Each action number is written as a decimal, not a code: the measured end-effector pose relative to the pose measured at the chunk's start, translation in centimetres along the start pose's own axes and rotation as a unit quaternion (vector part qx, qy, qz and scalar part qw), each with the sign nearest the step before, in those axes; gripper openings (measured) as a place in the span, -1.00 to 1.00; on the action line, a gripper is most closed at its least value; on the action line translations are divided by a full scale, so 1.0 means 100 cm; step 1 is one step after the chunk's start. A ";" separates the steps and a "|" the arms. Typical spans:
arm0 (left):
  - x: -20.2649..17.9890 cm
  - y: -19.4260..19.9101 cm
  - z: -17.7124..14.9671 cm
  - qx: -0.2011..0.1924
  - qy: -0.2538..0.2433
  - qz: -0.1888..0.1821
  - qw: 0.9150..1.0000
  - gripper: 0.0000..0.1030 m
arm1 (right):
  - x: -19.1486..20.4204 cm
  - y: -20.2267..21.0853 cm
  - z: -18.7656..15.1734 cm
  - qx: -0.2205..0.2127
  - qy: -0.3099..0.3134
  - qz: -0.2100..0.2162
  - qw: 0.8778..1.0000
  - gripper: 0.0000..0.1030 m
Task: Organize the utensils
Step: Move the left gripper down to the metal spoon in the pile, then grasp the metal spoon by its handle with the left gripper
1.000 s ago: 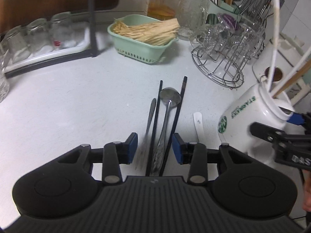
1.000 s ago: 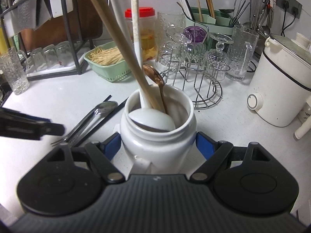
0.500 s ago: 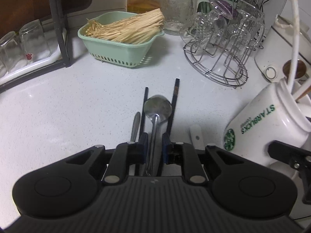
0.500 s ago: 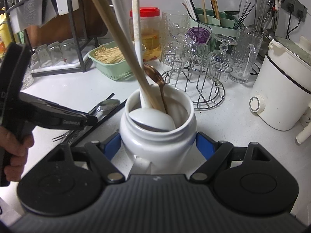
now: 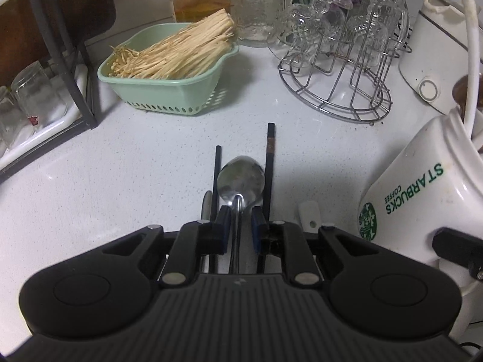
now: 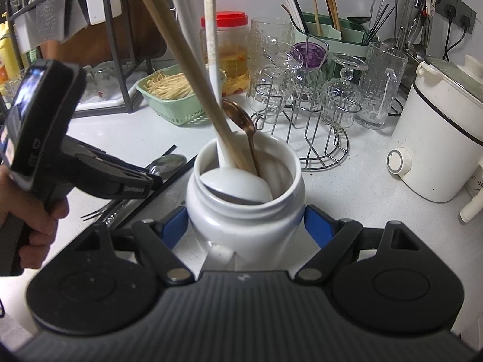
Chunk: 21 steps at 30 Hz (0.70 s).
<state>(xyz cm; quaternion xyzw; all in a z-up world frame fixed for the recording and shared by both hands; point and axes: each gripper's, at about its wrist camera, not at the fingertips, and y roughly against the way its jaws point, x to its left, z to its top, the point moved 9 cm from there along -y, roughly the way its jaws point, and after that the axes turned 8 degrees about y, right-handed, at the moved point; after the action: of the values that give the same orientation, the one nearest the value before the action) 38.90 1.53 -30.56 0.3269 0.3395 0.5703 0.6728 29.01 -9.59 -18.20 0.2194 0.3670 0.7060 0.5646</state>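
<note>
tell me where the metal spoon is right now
In the left wrist view, the metal spoon lies on the counter between two black chopsticks, its handle between the left gripper pads.

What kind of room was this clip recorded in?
Most likely a home kitchen counter: a wire rack of upturned glasses, a white electric cooker, and a caddy of chopsticks and ladles against the wall.

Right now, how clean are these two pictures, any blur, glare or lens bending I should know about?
Left wrist view: sharp in the middle, the metal spoon shows a dull reflection, and fisheye bending tilts the white Starbucks jar at the edge. Right wrist view: the jar is crisp, the left gripper and the hand holding it look soft, and the countertop has mild sheen.
</note>
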 end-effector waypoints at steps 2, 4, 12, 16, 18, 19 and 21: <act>0.002 -0.001 0.001 0.002 0.002 -0.001 1.000 -0.86 | 0.000 0.000 0.000 0.000 -0.002 -0.001 1.000 0.67; 0.004 -0.001 0.002 0.006 0.008 -0.006 1.000 -0.87 | 0.001 0.000 -0.001 -0.001 -0.002 -0.003 1.000 0.67; 0.005 0.014 0.006 0.014 0.004 -0.017 1.000 -0.88 | 0.002 0.000 0.000 -0.002 -0.014 -0.016 1.000 0.67; 0.002 0.035 0.010 0.008 -0.007 -0.028 1.000 -0.88 | 0.004 0.000 0.000 -0.004 -0.024 -0.026 0.999 0.67; 0.000 0.047 0.010 0.008 -0.009 -0.037 0.999 -0.88 | 0.004 -0.001 0.000 -0.004 -0.026 -0.029 0.999 0.67; -0.001 0.054 0.010 0.009 -0.010 -0.042 0.999 -0.88 | 0.004 -0.001 0.001 -0.004 -0.027 -0.030 0.999 0.67; -0.002 0.068 0.011 0.013 -0.010 -0.054 0.998 -0.88 | 0.004 -0.003 0.002 -0.003 -0.025 -0.032 0.999 0.67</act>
<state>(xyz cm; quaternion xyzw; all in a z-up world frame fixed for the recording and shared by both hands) 36.06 2.15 -24.37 0.3227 0.3571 0.5254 0.7016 29.23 -9.08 -18.29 0.2230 0.3573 0.6831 0.5966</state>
